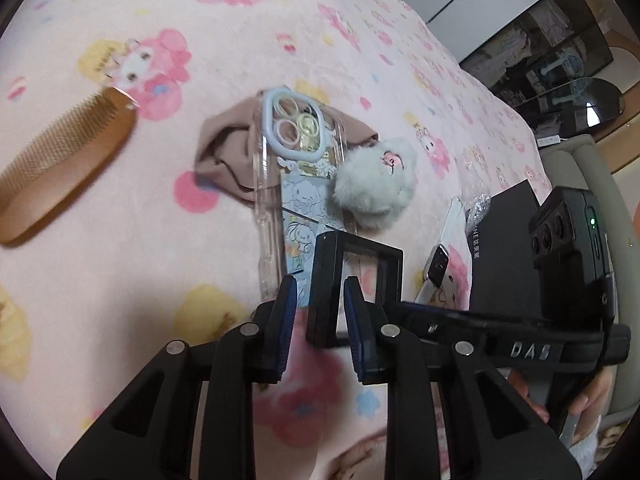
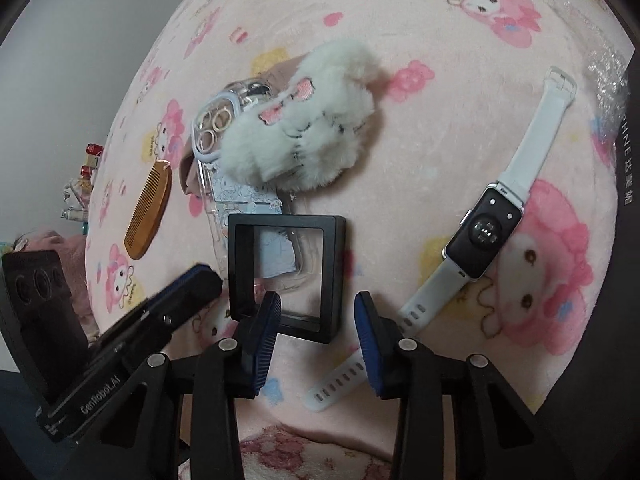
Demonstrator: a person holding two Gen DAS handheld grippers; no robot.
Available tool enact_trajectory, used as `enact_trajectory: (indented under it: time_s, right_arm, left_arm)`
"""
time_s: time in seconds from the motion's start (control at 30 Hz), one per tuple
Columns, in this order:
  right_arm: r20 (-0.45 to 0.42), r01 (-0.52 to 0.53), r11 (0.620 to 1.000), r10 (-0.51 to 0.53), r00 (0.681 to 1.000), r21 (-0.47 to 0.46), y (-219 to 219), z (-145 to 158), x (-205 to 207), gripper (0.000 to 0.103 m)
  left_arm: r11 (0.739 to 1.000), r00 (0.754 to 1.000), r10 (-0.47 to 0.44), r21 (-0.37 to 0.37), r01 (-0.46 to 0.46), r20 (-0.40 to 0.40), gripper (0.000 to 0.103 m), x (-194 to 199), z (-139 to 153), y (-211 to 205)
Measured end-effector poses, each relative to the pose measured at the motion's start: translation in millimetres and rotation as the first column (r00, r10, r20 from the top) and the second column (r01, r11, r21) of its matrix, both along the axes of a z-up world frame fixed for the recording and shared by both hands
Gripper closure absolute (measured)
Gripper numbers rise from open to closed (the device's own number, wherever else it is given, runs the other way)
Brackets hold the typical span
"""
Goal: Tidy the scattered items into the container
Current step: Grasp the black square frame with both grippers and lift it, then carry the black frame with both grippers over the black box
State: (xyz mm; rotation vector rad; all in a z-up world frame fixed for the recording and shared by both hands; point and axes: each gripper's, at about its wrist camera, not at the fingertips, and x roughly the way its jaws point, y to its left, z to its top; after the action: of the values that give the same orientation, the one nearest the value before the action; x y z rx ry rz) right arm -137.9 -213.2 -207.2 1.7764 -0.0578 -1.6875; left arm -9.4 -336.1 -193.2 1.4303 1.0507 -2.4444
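A black square frame box (image 1: 352,280) (image 2: 286,276) lies on the pink blanket over the end of a clear phone case (image 1: 288,184) (image 2: 240,184). My left gripper (image 1: 320,300) is open, its fingers on either side of the frame's near-left edge. My right gripper (image 2: 316,312) is open and empty, just before the frame's near edge. A white fluffy plush (image 1: 372,184) (image 2: 308,136), a wooden comb (image 1: 60,168) (image 2: 148,212) and a white-strapped smartwatch (image 2: 480,232) (image 1: 436,268) lie around. A black box (image 1: 508,248) sits at the right.
A beige cloth (image 1: 228,148) lies under the phone case. Bubble wrap (image 2: 604,68) sits by the black box's edge (image 2: 628,200). Small bottles (image 2: 84,184) stand beyond the bed's left edge. A dark glass table (image 1: 560,92) is off the bed.
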Motion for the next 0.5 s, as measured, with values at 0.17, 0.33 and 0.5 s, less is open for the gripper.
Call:
enact_trajectory:
  time_s: [0.17, 0.33, 0.5]
  right_arm:
    - [0.045, -0.009, 1.000, 0.010, 0.999, -0.015, -5.7, -10.5, -3.0, 0.072]
    - [-0.051, 0.004, 1.000, -0.005, 0.999, -0.022, 2.0, 10.8, 7.5, 0.078]
    - [-0.205, -0.004, 0.998, -0.009, 0.979, -0.064, 20.5, 66.4, 36.2, 0.078]
  left_arm:
    - [0.999, 0.998, -0.054, 0.007, 0.054, 0.024, 0.081, -13.6, -8.1, 14.5]
    - [0.998, 0.998, -0.064, -0.004, 0.063, -0.010, 0.081, -0.8, 21.1, 21.5]
    - [0.995, 0.989, -0.097, -0.049, 0.092, -0.108, 0.081, 18.0, 77.8, 43.0]
